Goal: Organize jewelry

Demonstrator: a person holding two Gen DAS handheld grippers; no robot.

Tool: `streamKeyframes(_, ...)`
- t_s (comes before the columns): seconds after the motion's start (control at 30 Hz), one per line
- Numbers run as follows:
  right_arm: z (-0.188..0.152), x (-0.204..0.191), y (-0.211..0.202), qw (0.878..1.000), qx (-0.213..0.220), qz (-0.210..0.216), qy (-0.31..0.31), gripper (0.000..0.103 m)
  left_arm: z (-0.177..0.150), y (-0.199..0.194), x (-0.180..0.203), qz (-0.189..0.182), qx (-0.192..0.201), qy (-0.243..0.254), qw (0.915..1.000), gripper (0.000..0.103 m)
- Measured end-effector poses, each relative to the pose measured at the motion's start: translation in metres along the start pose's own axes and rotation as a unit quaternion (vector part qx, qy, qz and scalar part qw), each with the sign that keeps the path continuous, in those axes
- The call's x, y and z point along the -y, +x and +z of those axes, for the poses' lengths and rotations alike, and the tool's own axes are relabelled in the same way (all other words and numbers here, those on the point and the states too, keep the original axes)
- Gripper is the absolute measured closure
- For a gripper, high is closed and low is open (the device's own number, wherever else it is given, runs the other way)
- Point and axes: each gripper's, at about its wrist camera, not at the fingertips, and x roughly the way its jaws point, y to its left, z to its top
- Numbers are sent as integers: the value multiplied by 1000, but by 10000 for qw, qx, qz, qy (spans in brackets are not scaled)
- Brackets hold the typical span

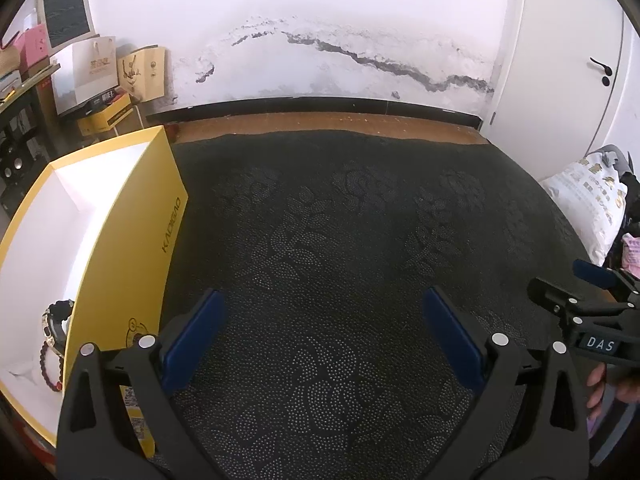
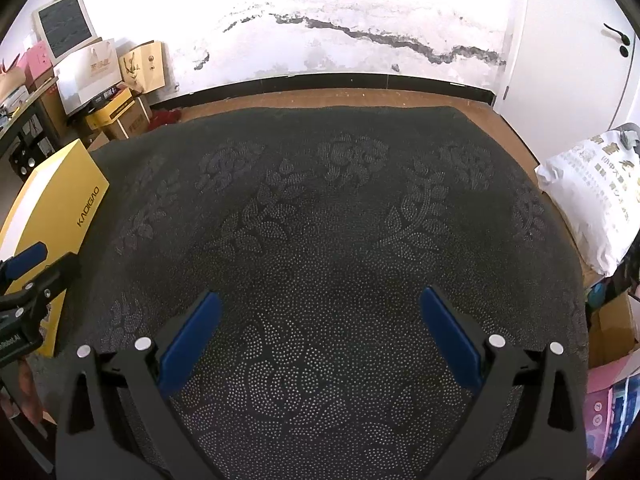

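Note:
A yellow box (image 1: pixel 120 240) with a white inside stands open at the left of the dark patterned cloth (image 1: pixel 340 240). Inside it lie a watch (image 1: pixel 56 318) and a dark red bead bracelet (image 1: pixel 50 366). My left gripper (image 1: pixel 324 300) is open and empty over the cloth, just right of the box. My right gripper (image 2: pixel 320 300) is open and empty over the cloth's middle. The box's side shows at the left of the right wrist view (image 2: pixel 68 208). Each gripper shows at the edge of the other's view: the right one (image 1: pixel 568 288) and the left one (image 2: pixel 36 260).
A cracked white wall (image 1: pixel 320 52) and a wooden floor strip (image 1: pixel 320 124) lie beyond the cloth. Paper bags and boxes (image 1: pixel 100 72) are stacked at the back left. A white printed sack (image 1: pixel 588 200) and a white door (image 1: pixel 572 60) are at the right.

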Motion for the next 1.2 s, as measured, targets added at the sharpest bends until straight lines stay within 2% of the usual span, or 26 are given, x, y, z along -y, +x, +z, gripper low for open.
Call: streamKeyframes(1.2,0,-5,-3,9999,60,5,-106,7,-1,0,0,63,-9,-26,10000,6)
